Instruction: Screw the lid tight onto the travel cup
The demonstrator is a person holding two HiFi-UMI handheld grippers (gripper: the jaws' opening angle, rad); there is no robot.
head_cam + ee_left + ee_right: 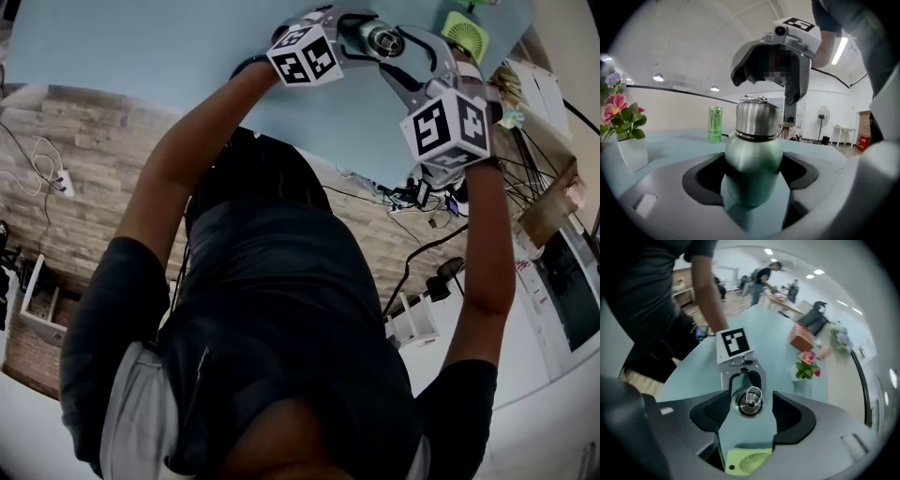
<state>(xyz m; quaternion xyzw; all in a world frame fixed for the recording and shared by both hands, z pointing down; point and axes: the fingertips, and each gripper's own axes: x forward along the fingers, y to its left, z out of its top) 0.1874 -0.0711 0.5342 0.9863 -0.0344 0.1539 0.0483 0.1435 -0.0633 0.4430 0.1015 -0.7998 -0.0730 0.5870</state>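
Note:
The travel cup (752, 161) has a green body and stands upright on the pale blue table (141, 47). My left gripper (752, 176) is shut on the body from the side. The steel lid (757, 119) sits on the cup's neck. From above, the lid (749, 401) shows a small ring on top. My right gripper (749, 405) points steeply down over it with its jaws on either side; a gap shows by the right pad, so it is open. In the head view the lid (382, 40) lies between both grippers at the top.
A green drink can (715, 123) stands behind the cup, and a white pot of pink flowers (628, 126) is at the left. A pale green fan-like disc (749, 460) lies close by the cup. An orange box (802, 336) sits farther along the table. People stand at the far end.

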